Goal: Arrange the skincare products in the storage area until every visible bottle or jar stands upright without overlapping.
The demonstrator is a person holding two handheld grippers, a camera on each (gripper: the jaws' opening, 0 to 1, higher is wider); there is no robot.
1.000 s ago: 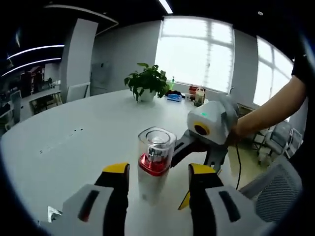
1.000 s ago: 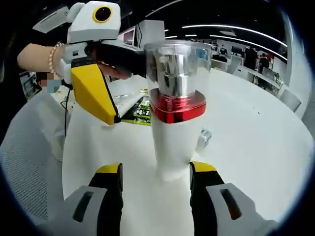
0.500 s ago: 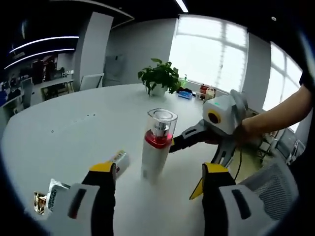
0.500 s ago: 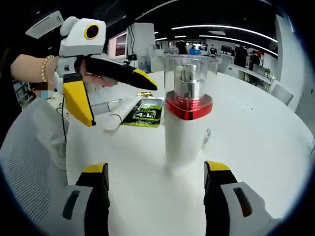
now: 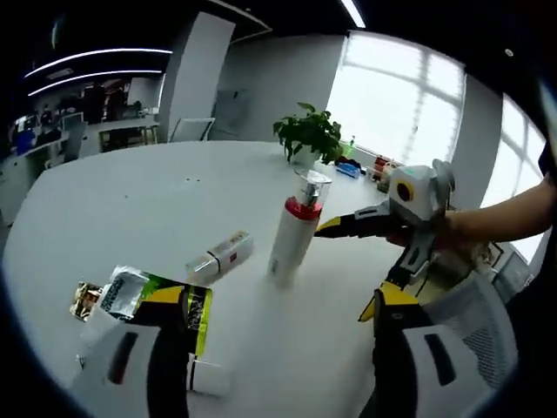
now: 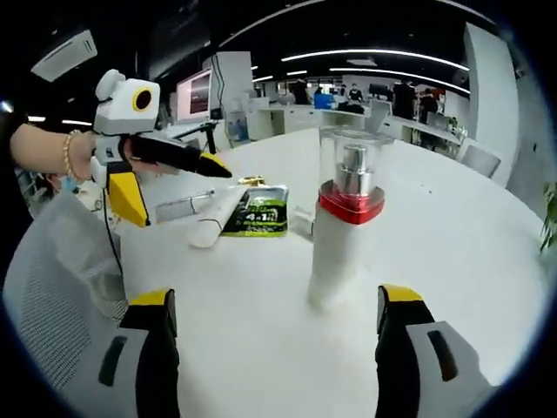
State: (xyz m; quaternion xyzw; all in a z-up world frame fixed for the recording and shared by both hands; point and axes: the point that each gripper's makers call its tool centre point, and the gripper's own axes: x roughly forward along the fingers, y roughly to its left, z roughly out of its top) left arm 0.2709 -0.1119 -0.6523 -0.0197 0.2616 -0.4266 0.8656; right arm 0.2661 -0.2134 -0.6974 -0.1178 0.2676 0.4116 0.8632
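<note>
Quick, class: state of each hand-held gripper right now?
Left hand-held gripper: open, holding nothing; the white bottle stands apart from it.
Right hand-held gripper: open, holding nothing.

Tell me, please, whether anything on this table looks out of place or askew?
Yes: a small white tube lies on its side beside the upright red-collared pump bottle, and a green sachet lies flat nearby. The bottle itself stands straight.

Right tool point(image 6: 277, 306) with jaws spread wide, white pump bottle point(image 6: 342, 228) with red collar and clear cap upright on the white bench point(image 6: 452, 252) just ahead between them, untouched, green sachet point(image 6: 257, 212) and left tool point(image 6: 165, 178) beyond to the left
</note>
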